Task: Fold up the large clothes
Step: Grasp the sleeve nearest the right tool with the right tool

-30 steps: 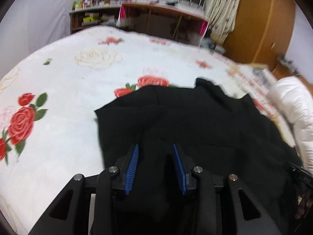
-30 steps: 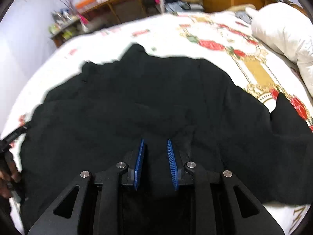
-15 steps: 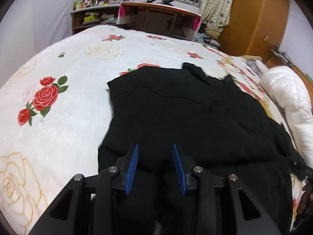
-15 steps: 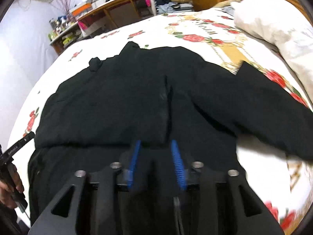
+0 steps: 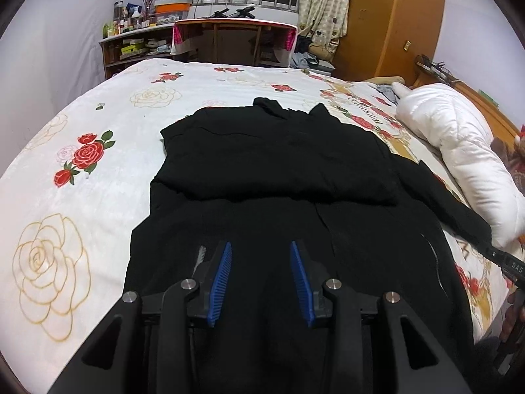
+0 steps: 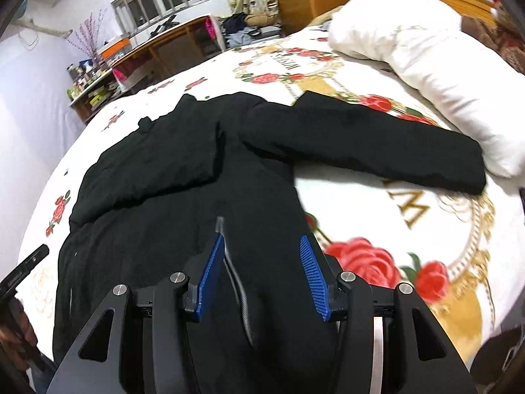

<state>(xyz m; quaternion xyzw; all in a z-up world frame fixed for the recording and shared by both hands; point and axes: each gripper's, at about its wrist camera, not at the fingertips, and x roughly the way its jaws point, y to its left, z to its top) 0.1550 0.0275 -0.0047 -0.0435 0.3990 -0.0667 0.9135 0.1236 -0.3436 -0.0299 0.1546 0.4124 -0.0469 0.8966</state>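
Your left gripper and right gripper both hang spread over the black coat's hem, pinching nothing; the right's jaws have just been opening. Farther off on the bedspread, one sleeve lies unfolded.

left gripper: fingers apart, angled down | right gripper: just opening, empty
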